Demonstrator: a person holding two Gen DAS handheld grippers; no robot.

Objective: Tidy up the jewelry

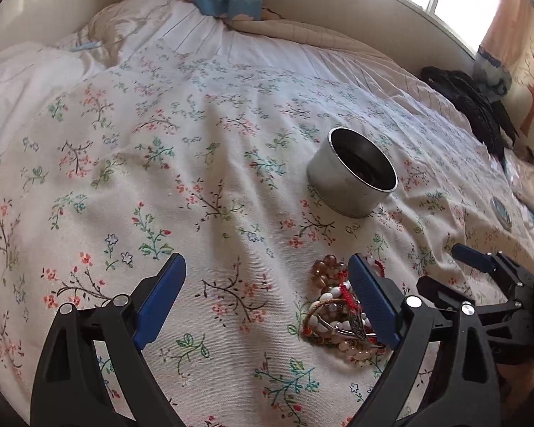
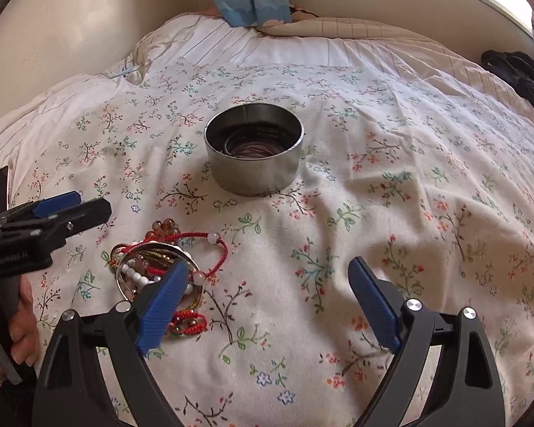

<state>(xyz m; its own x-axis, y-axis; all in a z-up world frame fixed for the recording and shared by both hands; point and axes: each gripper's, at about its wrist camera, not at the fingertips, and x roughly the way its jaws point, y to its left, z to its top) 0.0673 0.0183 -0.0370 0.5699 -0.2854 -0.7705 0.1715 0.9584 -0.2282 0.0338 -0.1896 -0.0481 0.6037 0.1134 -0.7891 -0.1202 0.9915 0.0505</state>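
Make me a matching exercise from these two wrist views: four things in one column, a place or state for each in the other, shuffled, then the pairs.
Things:
1. metal tin
2. jewelry pile
3. left gripper
4. right gripper

Descriptions:
A. open, right finger beside the pile
B. tangled heap on the floral bedspread
C. upright, lid off
D. open, left finger over the pile

Pairs: 1-C, 2-B, 3-A, 4-D

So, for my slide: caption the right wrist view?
Open right gripper beside tangled jewelry pile, metal tin beyond on floral bedspread.
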